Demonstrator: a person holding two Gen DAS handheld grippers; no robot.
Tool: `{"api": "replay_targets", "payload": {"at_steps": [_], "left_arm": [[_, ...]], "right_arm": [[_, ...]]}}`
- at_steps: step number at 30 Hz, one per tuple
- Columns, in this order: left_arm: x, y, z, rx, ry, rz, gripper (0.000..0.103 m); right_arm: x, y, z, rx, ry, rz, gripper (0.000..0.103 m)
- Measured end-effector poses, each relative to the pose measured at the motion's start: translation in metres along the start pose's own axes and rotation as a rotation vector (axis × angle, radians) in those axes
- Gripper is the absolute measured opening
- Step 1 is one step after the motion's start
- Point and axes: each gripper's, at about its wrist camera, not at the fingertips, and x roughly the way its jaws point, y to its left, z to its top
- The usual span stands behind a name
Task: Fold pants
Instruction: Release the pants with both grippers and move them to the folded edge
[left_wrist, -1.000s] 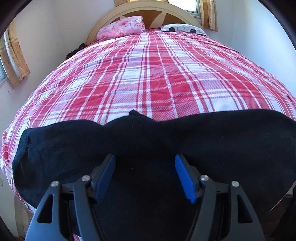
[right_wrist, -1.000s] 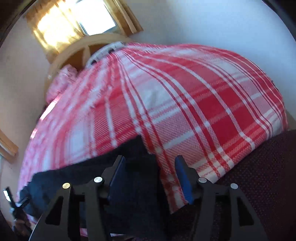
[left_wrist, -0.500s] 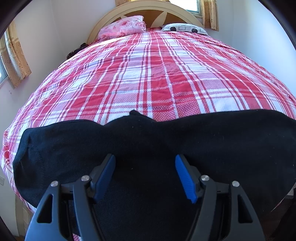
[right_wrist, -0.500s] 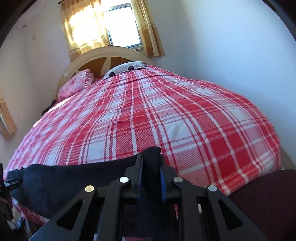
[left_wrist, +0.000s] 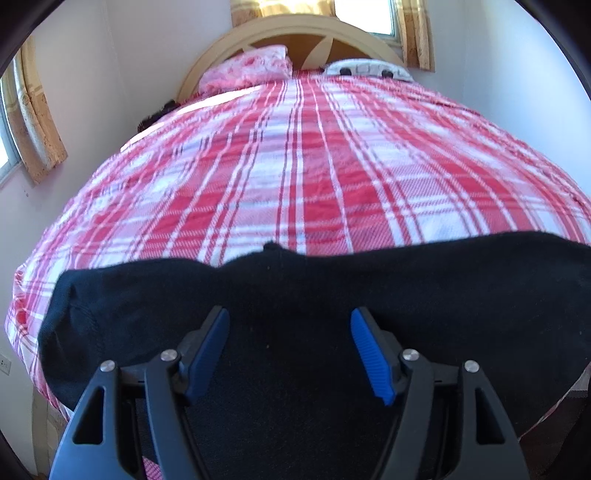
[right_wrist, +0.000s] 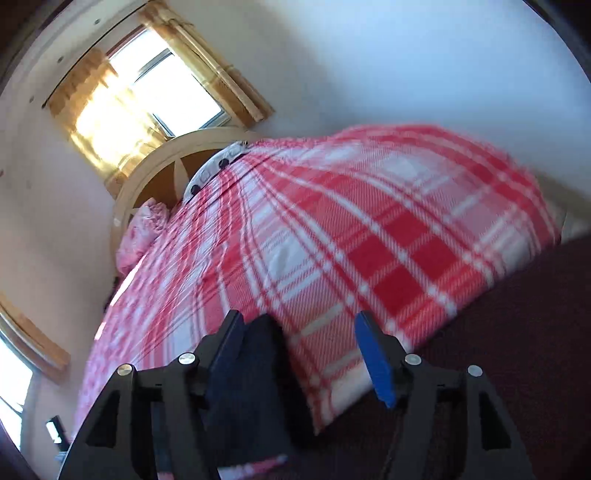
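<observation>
The black pants lie spread across the near edge of the bed with the red and white plaid cover. My left gripper is open just above the middle of the pants, holding nothing. In the right wrist view my right gripper is open, its jaws wide apart. One end of the pants lies against its left finger near the bed's right corner, not clamped. The view is tilted and blurred.
A pink pillow and a white spotted pillow lie at the wooden headboard. White walls stand close on both sides. Curtained windows are behind the headboard and on the left. Dark red floor shows at the right.
My right gripper was shut on the pants end half a second ago and is now open, and its view has tilted. My left gripper has stayed open over the pants and risen slightly.
</observation>
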Motion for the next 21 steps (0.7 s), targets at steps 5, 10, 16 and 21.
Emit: {"api": "replay_targets", "payload": {"at_steps": [5, 10, 16, 21], "left_arm": [[-0.007, -0.014, 0.004, 0.047, -0.009, -0.058, 0.071], [-0.001, -0.018, -0.006, 0.093, -0.001, -0.022, 0.080], [0.004, -0.004, -0.018, 0.045, 0.046, -0.053, 0.080], [-0.006, 0.018, -0.021, 0.010, 0.031, -0.061, 0.080]], "right_arm": [[-0.002, 0.007, -0.036, -0.007, 0.010, -0.037, 0.064], [0.021, 0.013, -0.043, -0.043, 0.045, -0.045, 0.064], [0.037, 0.033, -0.054, -0.127, 0.110, -0.076, 0.065], [0.042, 0.057, -0.067, -0.250, 0.154, -0.151, 0.065]]}}
